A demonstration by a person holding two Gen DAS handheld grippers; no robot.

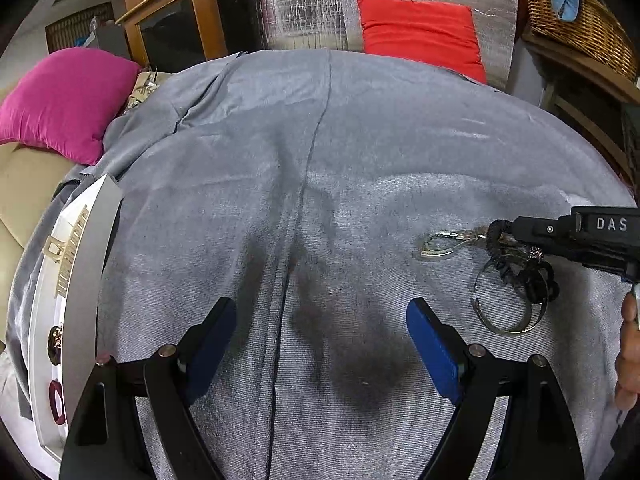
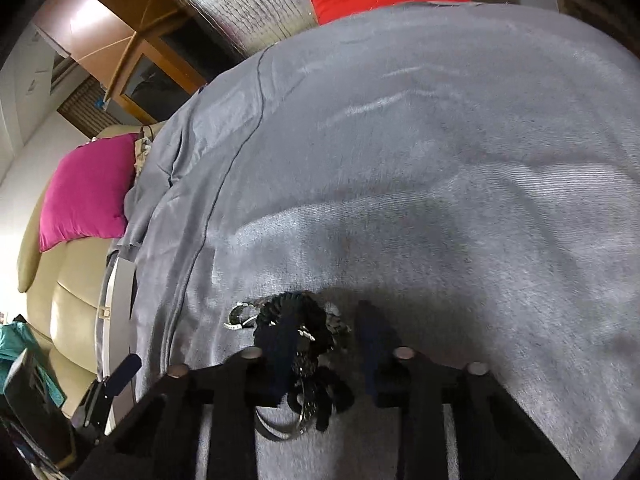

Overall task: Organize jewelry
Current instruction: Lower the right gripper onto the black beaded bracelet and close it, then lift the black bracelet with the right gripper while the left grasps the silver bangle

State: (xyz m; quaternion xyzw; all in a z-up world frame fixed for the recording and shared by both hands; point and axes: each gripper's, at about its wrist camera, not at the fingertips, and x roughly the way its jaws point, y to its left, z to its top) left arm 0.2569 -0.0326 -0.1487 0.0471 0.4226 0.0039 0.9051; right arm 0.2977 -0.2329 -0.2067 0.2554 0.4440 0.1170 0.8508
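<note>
Right claw (image 2: pixel 326 344) wide over tangled jewelry (image 2: pixel 304 336), left claw (image 1: pixel 322 344) wide, empty, above grey cloth (image 1: pixel 320 160)

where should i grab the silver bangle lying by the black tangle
Take the silver bangle by its near arc, which lies bare on the grey cloth. Its far side is buried under the black tangle. It lies flat, so come from above with one finger of the hand-held gripper inside the ring and one outside.
</note>
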